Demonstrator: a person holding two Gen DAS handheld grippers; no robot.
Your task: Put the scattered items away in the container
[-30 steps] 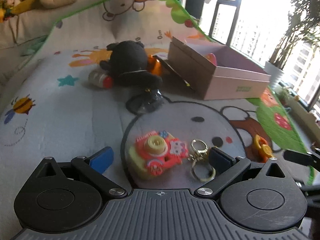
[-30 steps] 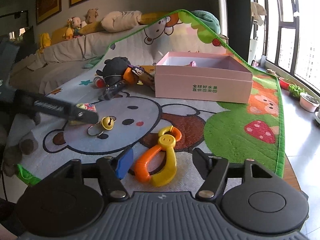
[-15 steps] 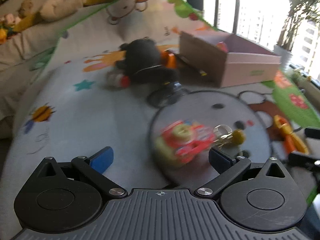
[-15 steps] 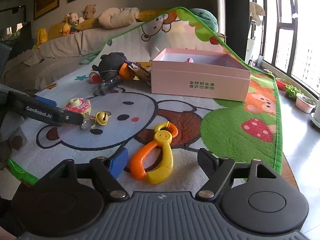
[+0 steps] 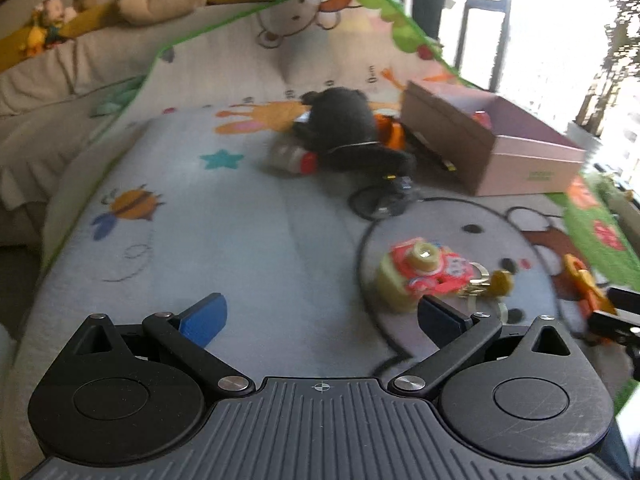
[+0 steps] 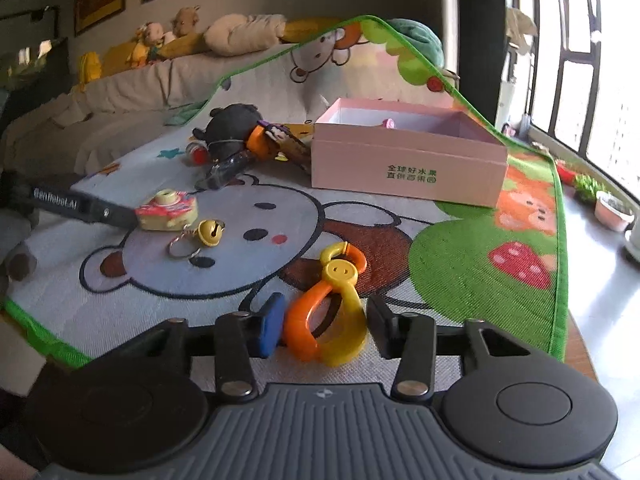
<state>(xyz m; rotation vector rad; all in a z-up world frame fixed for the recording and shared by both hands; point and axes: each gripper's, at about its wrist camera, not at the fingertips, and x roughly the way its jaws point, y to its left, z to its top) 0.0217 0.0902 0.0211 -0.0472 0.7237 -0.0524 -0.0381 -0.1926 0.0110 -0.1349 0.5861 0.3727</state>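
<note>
An open pink box [image 6: 408, 168] stands on the play mat, also in the left wrist view [image 5: 492, 148]. My right gripper [image 6: 324, 326] is open, its fingers on either side of an orange and yellow clip toy [image 6: 328, 320] that lies on the mat. My left gripper [image 5: 320, 314] is open and empty; its right finger is beside a red and yellow toy camera [image 5: 420, 276] with a gold bell keyring [image 5: 492, 284]. The camera [image 6: 168, 210] and bell [image 6: 208, 232] also show in the right wrist view.
A black plush toy [image 5: 348, 132] lies near the box with an orange toy [image 5: 390, 134], a small red-capped bottle [image 5: 292, 156] and a dark suction-cup piece [image 5: 384, 200]. A sofa with stuffed animals [image 6: 168, 36] is behind. Plant pots [image 6: 612, 208] stand by the window.
My left gripper has swung left, so the toy camera now sits by its right finger. My right gripper has moved forward and its fingers have narrowed around the clip toy.
</note>
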